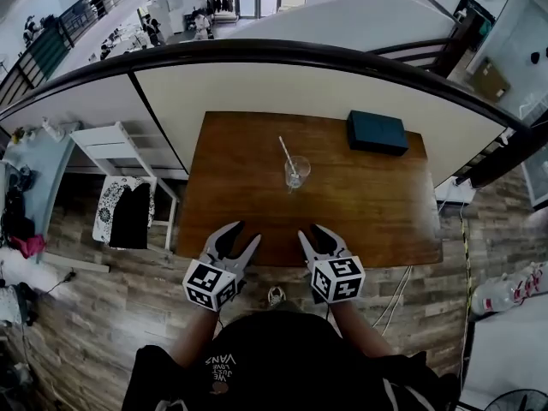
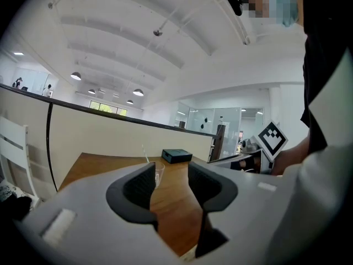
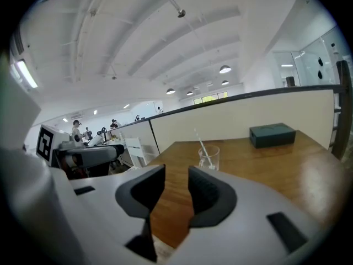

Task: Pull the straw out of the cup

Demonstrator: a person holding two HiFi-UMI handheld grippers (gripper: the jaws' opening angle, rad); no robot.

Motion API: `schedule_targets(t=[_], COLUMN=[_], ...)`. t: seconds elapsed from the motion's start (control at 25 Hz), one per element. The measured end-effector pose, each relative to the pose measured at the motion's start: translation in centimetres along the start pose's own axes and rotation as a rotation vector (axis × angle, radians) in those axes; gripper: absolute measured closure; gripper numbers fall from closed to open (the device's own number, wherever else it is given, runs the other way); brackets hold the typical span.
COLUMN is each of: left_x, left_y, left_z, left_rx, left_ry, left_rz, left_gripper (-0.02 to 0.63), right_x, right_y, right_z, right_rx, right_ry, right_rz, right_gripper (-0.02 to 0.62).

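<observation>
The left gripper (image 1: pixel 238 232) and right gripper (image 1: pixel 310 231) hover side by side at the near edge of the wooden table (image 1: pixel 368 208), jaws parted and empty. Well ahead, mid-table, stands the clear cup (image 1: pixel 297 173), with the straw (image 1: pixel 287 153) leaning inside it.

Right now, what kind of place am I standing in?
Most likely an upper-level gallery in an open-plan office or workshop. The wooden table sits against a curved balcony wall topped by a dark handrail, people stand on a floor below, and glass partitions line the far side.
</observation>
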State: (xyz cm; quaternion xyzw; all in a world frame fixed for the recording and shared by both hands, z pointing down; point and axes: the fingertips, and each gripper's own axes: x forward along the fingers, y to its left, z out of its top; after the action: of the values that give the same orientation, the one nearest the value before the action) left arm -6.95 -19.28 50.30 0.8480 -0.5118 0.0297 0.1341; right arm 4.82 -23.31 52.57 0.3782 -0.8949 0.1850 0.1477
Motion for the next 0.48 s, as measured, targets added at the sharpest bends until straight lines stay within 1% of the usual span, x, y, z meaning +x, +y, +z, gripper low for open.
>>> schedule_targets(t=[0.12,0.24,0.48], left_x=[1.4,2.5,5.1], left_y=[0.8,1.5,4.4], left_z=[0.6,1.0,1.8], left_rx=[0.003,0.011,0.009], left_ry=[0.006,0.016,0.030], left_rz=[0.007,-0.003,-0.045], left_gripper=[0.436,0.436,0.436], right_x=[1.5,2.8,5.9], right_y=[-1.0,-1.6,-2.8], right_z=[1.0,2.0,3.7], right_rx=[-0.035,-0.064,-0.065], right_ry=[0.010,0.018,0.016], right_rz=[0.020,0.022,-0.026], right_gripper=[0.479,0.479,0.479])
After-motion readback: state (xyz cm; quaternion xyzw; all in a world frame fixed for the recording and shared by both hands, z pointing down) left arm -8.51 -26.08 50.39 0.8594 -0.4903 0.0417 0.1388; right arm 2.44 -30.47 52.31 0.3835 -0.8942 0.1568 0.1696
